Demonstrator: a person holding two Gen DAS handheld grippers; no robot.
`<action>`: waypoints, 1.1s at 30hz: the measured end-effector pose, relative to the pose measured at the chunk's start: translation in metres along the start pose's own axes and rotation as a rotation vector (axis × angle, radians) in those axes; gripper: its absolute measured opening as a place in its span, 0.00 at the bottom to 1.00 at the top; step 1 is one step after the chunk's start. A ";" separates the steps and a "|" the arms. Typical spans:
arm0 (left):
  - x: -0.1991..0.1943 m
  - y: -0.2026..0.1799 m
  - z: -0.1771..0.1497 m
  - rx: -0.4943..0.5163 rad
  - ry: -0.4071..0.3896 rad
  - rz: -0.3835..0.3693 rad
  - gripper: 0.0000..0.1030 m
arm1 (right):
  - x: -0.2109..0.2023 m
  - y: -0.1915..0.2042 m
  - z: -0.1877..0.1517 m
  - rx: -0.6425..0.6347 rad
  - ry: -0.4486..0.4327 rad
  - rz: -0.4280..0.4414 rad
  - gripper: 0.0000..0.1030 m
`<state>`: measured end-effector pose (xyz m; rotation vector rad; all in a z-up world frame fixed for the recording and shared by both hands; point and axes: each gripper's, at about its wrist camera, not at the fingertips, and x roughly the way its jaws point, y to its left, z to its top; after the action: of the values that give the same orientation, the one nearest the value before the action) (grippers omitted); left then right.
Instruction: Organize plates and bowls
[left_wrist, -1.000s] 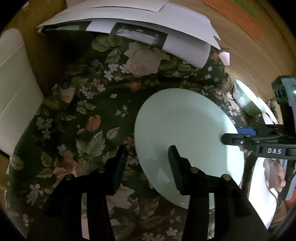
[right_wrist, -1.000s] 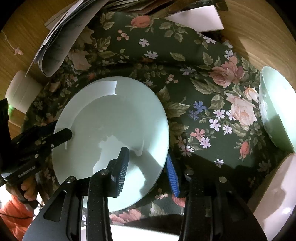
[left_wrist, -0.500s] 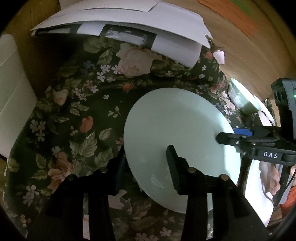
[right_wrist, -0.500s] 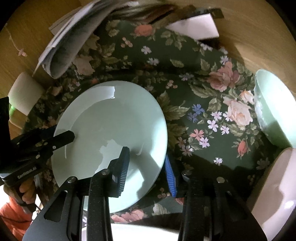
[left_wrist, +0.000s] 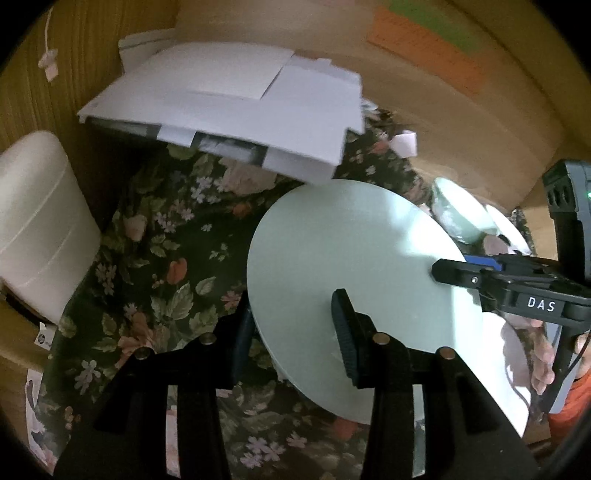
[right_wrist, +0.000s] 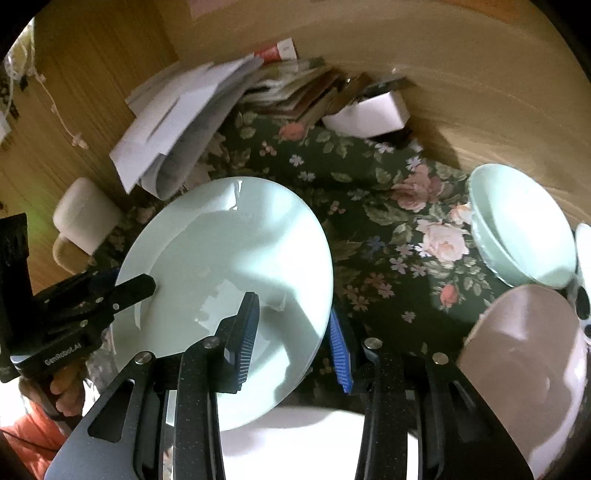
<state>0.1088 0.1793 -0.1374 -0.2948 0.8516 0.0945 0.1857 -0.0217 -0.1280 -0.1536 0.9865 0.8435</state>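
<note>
The round pale-green glazed plate (left_wrist: 354, 280) is being held tilted above the dark floral tablecloth (left_wrist: 162, 258) that is covering the surface; both claws are gripping it at once. The left claw (left_wrist: 291, 328) is pinching the plate's rim, one black finger lying on the plate's upper face and the other passing beneath the edge; in the right wrist view that same claw is showing at the plate's left edge. The right claw (right_wrist: 293, 334) is pinching the opposite rim of the plate (right_wrist: 229, 280), its black ribbed finger pressing on the glossy top and its blue-padded finger sitting under the edge (the left wrist view is showing it entering from the right, labelled DAS). Beyond the plate, a loose stack of white papers (left_wrist: 236, 118) is overhanging the tablecloth; to the plate's left, off the cloth, a white cylindrical container (left_wrist: 37, 229) is standing. To the plate's right, well apart, a pale-green ceramic bowl (right_wrist: 524, 229) is resting on the tablecloth (right_wrist: 388, 229); nearer the camera than the bowl, a white rounded dish (right_wrist: 528, 362) is sitting, half in shadow. A small white box (right_wrist: 369, 114) is lying behind the cloth, beside the papers (right_wrist: 177, 125).
</note>
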 end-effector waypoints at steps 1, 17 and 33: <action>-0.003 -0.003 -0.001 0.006 -0.006 0.000 0.40 | -0.006 -0.001 -0.002 0.002 -0.012 -0.001 0.33; -0.035 -0.051 -0.017 0.077 -0.066 -0.042 0.40 | -0.064 -0.011 -0.040 0.033 -0.112 -0.031 0.33; -0.060 -0.092 -0.052 0.122 -0.076 -0.082 0.40 | -0.100 -0.024 -0.089 0.082 -0.173 -0.035 0.33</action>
<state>0.0495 0.0784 -0.1046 -0.2098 0.7660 -0.0229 0.1154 -0.1360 -0.1061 -0.0271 0.8515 0.7698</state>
